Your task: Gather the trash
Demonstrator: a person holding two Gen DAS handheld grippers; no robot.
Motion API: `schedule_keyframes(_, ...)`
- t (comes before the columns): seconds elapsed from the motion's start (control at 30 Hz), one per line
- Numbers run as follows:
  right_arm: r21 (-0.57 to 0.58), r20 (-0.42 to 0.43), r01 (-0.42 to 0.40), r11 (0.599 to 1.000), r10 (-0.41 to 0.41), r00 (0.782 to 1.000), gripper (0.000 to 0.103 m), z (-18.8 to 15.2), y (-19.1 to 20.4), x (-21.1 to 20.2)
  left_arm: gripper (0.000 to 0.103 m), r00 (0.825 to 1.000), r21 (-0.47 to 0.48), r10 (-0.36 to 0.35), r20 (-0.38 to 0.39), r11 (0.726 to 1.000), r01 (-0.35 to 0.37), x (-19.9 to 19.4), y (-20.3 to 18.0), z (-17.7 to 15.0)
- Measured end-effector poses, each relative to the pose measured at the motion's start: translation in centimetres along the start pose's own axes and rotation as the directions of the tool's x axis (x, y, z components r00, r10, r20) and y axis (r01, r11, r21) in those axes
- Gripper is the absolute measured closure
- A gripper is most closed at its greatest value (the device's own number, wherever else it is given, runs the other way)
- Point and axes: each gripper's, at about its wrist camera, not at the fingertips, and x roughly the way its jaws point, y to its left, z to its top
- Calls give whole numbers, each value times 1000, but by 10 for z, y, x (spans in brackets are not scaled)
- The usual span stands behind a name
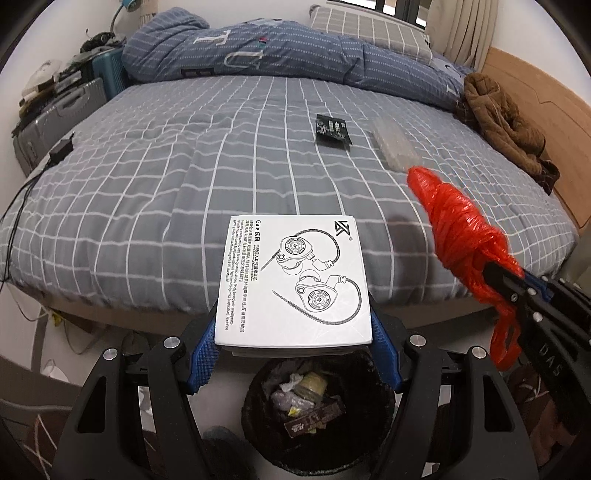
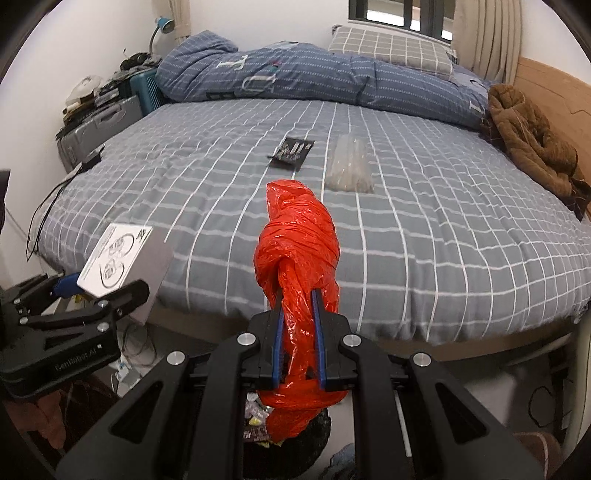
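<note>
Left hand-held gripper (image 1: pixel 293 343): jaws spread wide, blue pads clamped on either side of a white earphone box (image 1: pixel 293 280), held flat, printed face up, directly over the bin. Right hand-held gripper (image 2: pixel 298 310): jaws drawn narrow, pinching a knotted red plastic bag (image 2: pixel 297 243); bag's knot stands above the fingertips, its tail hangs below them toward the bin.

Black trash bin (image 1: pixel 373 428) on the floor at the foot of the bed, holding wrappers and crumpled paper.

Bed (image 1: pixel 166 177): grey sheet with white grid lines. On it, mid-bed, a black packet (image 1: pixel 332 131) and, just beside it to the right, a clear plastic case (image 1: pixel 391 142); the two are apart. Blue duvet (image 1: pixel 258 55) bunched along the far side, grey checked pillow (image 1: pixel 369 31) behind it. Brown jacket (image 1: pixel 502 122) heaped at the right edge against a wooden headboard (image 1: pixel 546 96).

Left of bed: grey suitcase (image 1: pixel 51 114) and teal suitcase (image 1: pixel 109 74), clutter stacked on top. Black charger (image 1: pixel 61 149) with cable on the bed's left edge. Curtain (image 2: pixel 484 33) and window (image 2: pixel 388 11) at far wall.
</note>
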Motion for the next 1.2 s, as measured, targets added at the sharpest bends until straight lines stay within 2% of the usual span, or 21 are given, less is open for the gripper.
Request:
schedule_keyframes(0.47, 9, -95, -38, 999, 38, 995, 90, -55, 9, -10, 35, 996, -21, -20, -89, 1000, 18, -2, -3, -52)
schedule_keyframes(0.73, 16, -177, -54, 998, 56, 983, 90, -81, 12, 2, 35, 989, -19, -16, -147, 1000, 14, 9, -2, -76)
schedule_keyframes(1.2, 30, -355, -106, 994, 109, 929, 90, -106, 25, 57, 35, 965, -19, 29, -260, 999, -35, 60, 16, -101)
